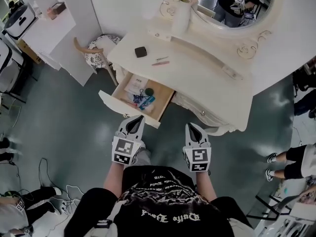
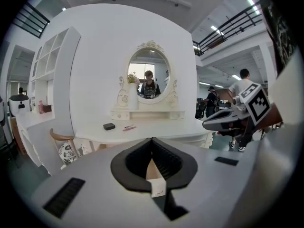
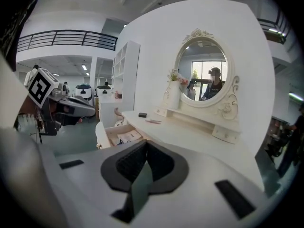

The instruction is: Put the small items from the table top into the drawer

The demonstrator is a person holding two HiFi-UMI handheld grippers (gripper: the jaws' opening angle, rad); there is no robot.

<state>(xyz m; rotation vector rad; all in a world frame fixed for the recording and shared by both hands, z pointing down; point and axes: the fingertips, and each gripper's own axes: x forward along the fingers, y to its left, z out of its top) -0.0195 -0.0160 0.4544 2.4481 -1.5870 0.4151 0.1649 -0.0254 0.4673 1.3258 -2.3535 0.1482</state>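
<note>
A white dressing table carries a small black box and thin pink items near its left end. Below them its drawer stands pulled out, with papers and several small items inside. My left gripper and right gripper are side by side close to my body, short of the drawer front, both shut and empty. The left gripper view shows the black box and pink items far ahead. The right gripper view shows the box, the pink items and the open drawer.
A white vase of flowers and an oval mirror stand at the table's back. A chair with a patterned cushion sits left of the table. Cables lie on the floor at left; people stand around the edges.
</note>
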